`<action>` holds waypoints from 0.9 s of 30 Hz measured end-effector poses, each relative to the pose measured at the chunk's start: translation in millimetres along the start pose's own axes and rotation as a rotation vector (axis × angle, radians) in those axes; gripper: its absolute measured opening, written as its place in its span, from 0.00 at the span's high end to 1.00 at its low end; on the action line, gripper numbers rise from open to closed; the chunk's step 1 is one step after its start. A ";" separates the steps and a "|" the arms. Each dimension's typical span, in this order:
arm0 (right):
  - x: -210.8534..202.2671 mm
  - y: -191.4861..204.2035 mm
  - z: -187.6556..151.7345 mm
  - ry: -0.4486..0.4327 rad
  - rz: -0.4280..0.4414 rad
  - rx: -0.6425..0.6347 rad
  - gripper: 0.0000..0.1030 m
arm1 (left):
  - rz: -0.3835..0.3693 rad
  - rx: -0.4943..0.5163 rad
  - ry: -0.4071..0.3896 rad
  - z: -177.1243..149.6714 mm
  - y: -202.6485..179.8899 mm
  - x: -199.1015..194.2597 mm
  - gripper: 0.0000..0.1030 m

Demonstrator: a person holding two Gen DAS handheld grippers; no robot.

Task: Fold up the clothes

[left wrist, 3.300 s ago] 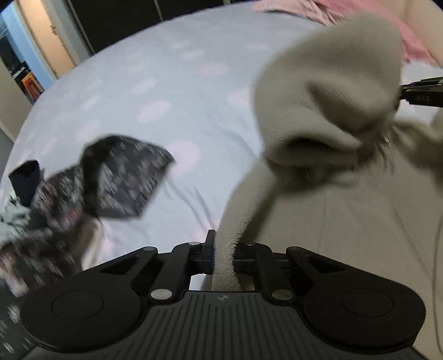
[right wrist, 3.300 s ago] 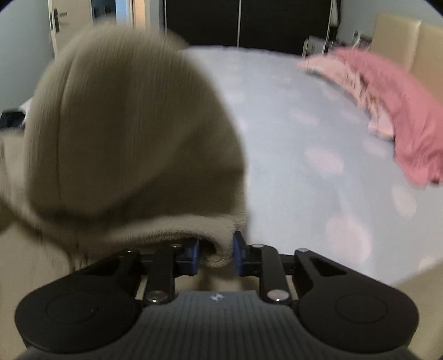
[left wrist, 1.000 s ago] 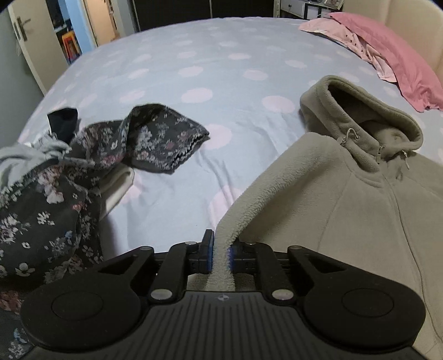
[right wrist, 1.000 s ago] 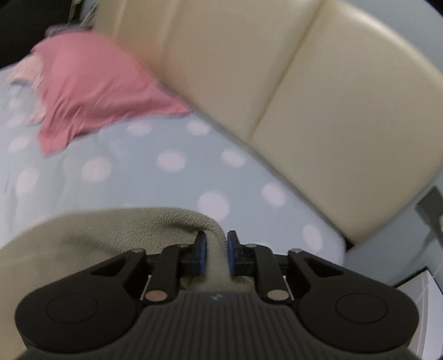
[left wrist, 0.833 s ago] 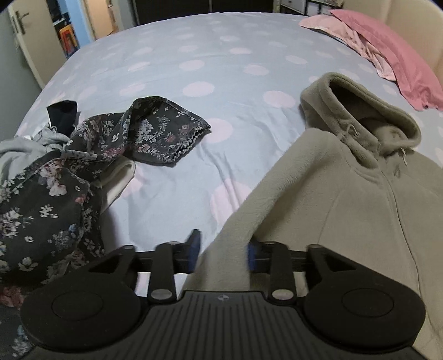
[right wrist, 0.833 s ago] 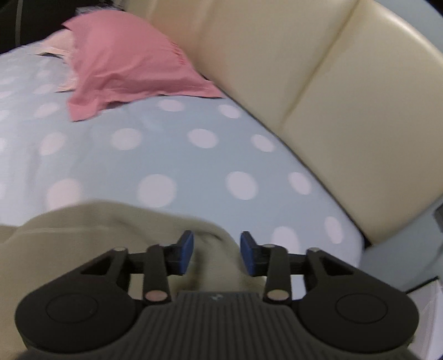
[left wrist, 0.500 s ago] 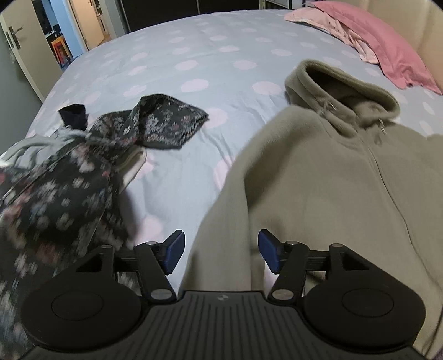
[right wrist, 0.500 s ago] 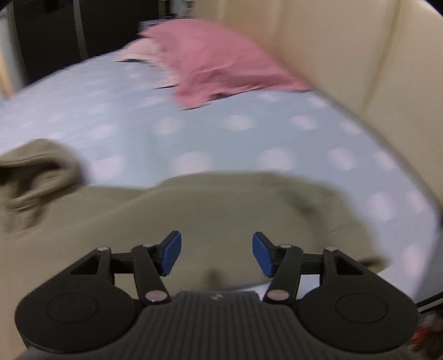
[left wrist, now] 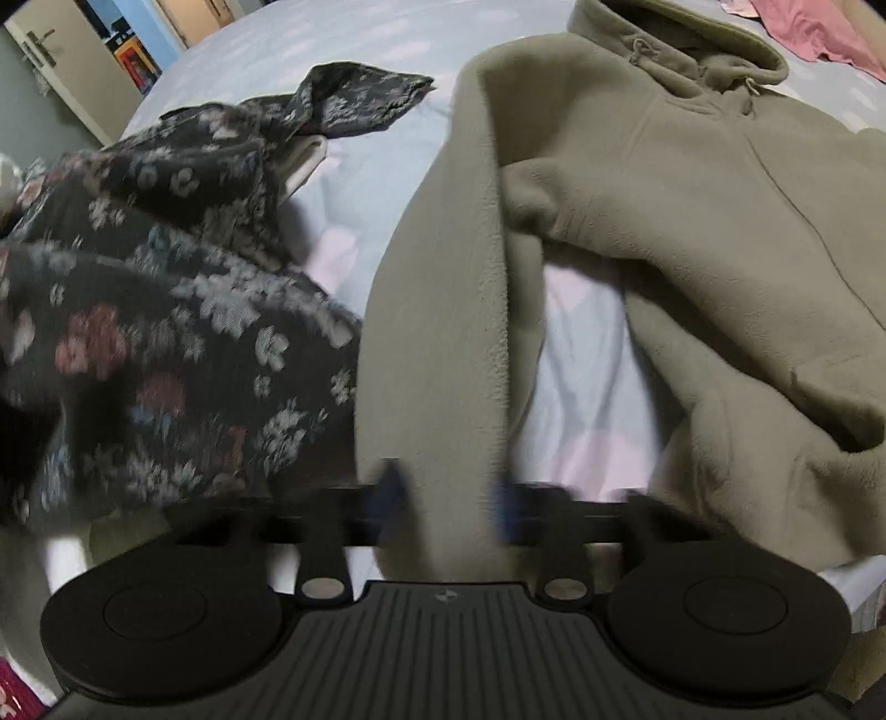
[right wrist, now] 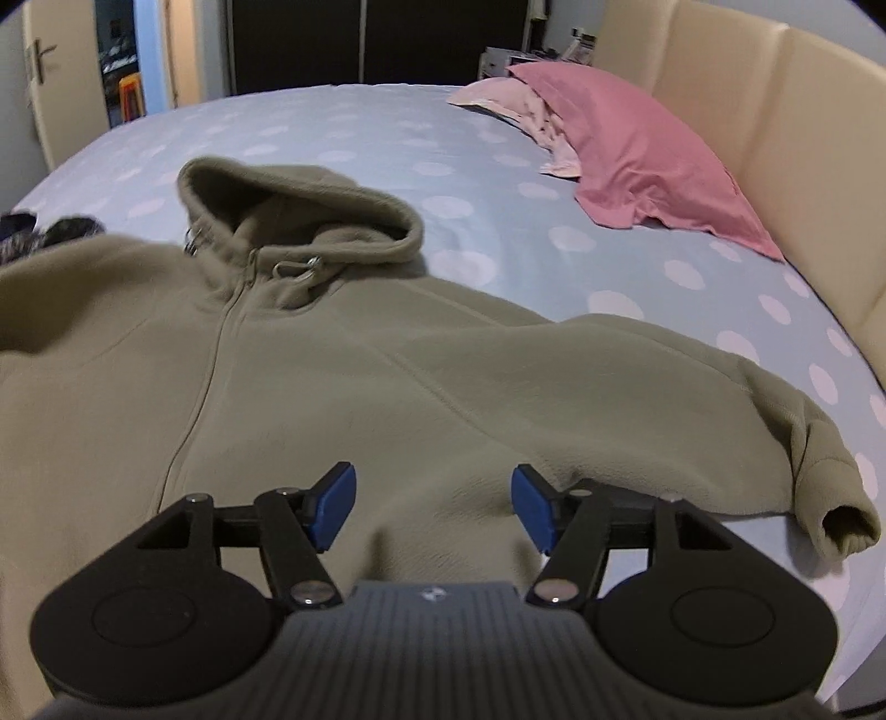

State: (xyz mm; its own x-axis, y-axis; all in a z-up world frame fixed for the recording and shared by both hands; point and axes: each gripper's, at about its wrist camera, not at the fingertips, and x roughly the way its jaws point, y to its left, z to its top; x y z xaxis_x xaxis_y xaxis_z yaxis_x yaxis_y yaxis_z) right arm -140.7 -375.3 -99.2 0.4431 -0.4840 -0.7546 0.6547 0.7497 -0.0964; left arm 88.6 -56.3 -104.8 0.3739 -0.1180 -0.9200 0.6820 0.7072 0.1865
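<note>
The beige fleece hoodie lies zip-up across the polka-dot bedsheet, filling our frames' centre. Our left gripper, blurred, has just been closing around its sleeve; our right gripper has just been opening and now gapes wide, holding nothing.

The hoodie lies on the bed, the pillow behind it.

Polka-dot blue bedsheet, cream padded headboard, pink pillow, dark wardrobe, open door.
</note>
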 end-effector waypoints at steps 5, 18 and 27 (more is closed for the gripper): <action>-4.7 9.7 -3.4 -0.023 -0.002 -0.031 0.37 | -0.024 -0.093 -0.127 5.6 27.7 -32.9 0.95; 4.6 21.9 8.0 -0.036 -0.004 -0.042 0.37 | 0.051 -0.211 -0.186 134.1 122.8 -97.3 0.96; 32.7 7.2 13.4 0.029 -0.036 0.004 0.37 | 0.152 -0.276 0.000 161.8 173.8 18.2 0.94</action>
State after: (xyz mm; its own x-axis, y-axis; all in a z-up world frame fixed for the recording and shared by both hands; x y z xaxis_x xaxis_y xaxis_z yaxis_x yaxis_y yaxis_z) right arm -113.3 -391.8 -115.9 0.4014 -0.4968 -0.7694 0.6720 0.7306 -0.1212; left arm 315.7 -48.4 -33.4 0.4588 0.0033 -0.8886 0.4222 0.8791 0.2212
